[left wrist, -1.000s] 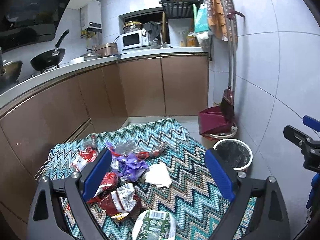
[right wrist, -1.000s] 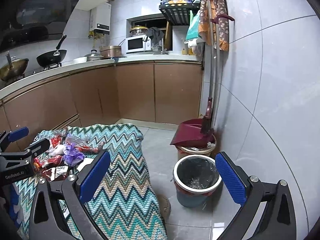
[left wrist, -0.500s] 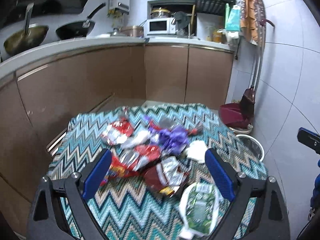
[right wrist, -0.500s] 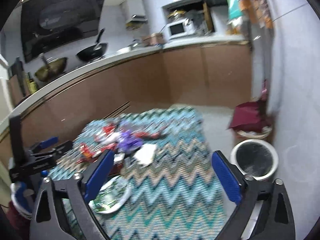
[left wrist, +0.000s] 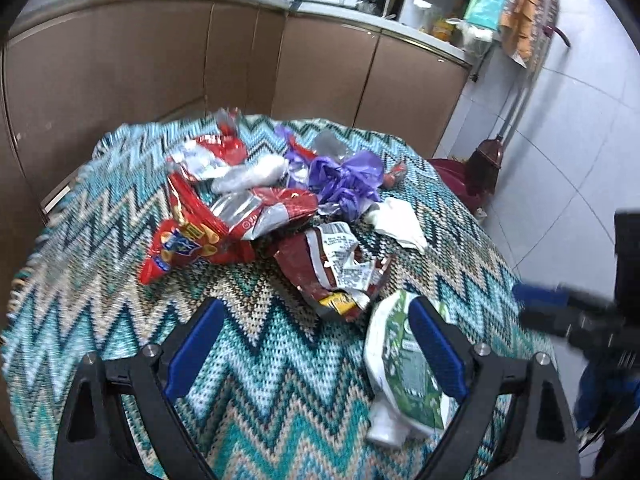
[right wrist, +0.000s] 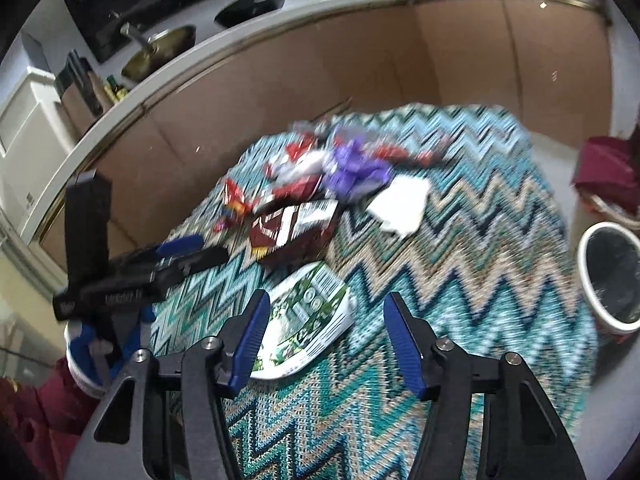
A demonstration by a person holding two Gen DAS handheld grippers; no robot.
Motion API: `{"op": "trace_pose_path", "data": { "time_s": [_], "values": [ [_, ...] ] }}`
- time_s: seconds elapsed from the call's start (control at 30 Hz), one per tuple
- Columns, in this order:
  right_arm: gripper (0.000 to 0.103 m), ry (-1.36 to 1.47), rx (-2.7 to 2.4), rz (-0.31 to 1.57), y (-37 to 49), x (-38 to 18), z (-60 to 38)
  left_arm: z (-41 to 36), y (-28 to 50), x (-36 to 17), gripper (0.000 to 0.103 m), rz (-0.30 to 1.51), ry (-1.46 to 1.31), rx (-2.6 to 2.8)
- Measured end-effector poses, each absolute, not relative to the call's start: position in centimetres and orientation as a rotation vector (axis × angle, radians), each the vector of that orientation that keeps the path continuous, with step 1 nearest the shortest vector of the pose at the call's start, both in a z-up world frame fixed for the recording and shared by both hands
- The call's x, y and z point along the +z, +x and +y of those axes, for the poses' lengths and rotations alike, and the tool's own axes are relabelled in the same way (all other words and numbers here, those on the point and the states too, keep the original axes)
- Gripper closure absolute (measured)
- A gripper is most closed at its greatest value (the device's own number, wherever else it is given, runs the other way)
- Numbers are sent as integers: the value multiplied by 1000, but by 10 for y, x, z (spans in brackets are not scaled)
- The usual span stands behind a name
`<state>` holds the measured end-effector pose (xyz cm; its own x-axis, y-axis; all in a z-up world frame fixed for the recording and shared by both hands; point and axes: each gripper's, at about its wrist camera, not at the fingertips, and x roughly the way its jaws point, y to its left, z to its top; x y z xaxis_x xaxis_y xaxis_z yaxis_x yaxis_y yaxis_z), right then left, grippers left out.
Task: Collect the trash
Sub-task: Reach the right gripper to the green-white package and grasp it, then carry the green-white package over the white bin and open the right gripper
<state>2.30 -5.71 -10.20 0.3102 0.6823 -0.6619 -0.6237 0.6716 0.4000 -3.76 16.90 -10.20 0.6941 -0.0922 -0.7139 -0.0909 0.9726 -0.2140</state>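
A heap of trash lies on the zigzag-patterned cloth (left wrist: pixel 280 380): red snack bags (left wrist: pixel 192 232), a dark red wrapper (left wrist: pixel 332 268), a crumpled purple bag (left wrist: pixel 344 180), a white tissue (left wrist: pixel 396 220) and a green-and-white packet (left wrist: pixel 404 368). My left gripper (left wrist: pixel 316 344) hovers open just before the heap, its right finger over the packet's edge. My right gripper (right wrist: pixel 326 340) points down at the green-and-white packet (right wrist: pixel 308 312). Its jaws are closing, and the packet lies under the left side of the gap, untouched by the pads. Each gripper shows in the other's view.
A white-rimmed bin with a black liner (right wrist: pixel 612 276) stands on the floor right of the table, beside a dark red dustpan (right wrist: pixel 604 172) and broom (left wrist: pixel 488 160). Brown cabinets (left wrist: pixel 160 60) curve behind the table. A tiled wall (left wrist: pixel 580 120) rises on the right.
Both grippers have dropped and tipped down toward the table. The right one swung from the bin to the trash, and its jaws have narrowed. The heap now looks closer.
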Motion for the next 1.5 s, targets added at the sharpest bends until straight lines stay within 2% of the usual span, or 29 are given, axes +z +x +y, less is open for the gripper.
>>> {"op": "trace_pose_path", "data": {
  "time_s": [0.17, 0.23, 0.37, 0.47, 0.63, 0.67, 0.7, 0.73, 0.83, 1.03, 1.5],
  "values": [
    [49, 82, 908, 993, 39, -125, -44, 180, -11, -118, 13, 856, -322, -7],
    [51, 101, 924, 1022, 46, -131, -40, 183, -2, -123, 20, 868, -339, -7],
    [58, 128, 946, 1084, 60, -148, -32, 187, 11, -131, 25, 893, -372, -14],
    [59, 133, 953, 1122, 66, -157, -28, 189, 17, -140, 33, 916, -394, -23],
    [60, 169, 968, 1163, 73, -166, -25, 190, 21, -152, 57, 940, -416, -40],
    [63, 172, 971, 1168, 73, -167, -24, 191, 22, -153, 61, 939, -419, -41],
    [71, 167, 971, 1171, 76, -168, -22, 192, 22, -152, 71, 937, -425, -49],
    [73, 166, 971, 1175, 77, -169, -21, 192, 22, -152, 79, 936, -431, -55],
    [75, 178, 989, 1169, 77, -166, -19, 191, 20, -150, 87, 929, -431, -66],
    [78, 189, 992, 1077, 60, -143, -36, 178, 2, -135, 96, 896, -382, -85],
    [80, 277, 805, 797, 46, -71, -139, 141, -12, -72, 98, 799, -270, -106]
  ]
}}
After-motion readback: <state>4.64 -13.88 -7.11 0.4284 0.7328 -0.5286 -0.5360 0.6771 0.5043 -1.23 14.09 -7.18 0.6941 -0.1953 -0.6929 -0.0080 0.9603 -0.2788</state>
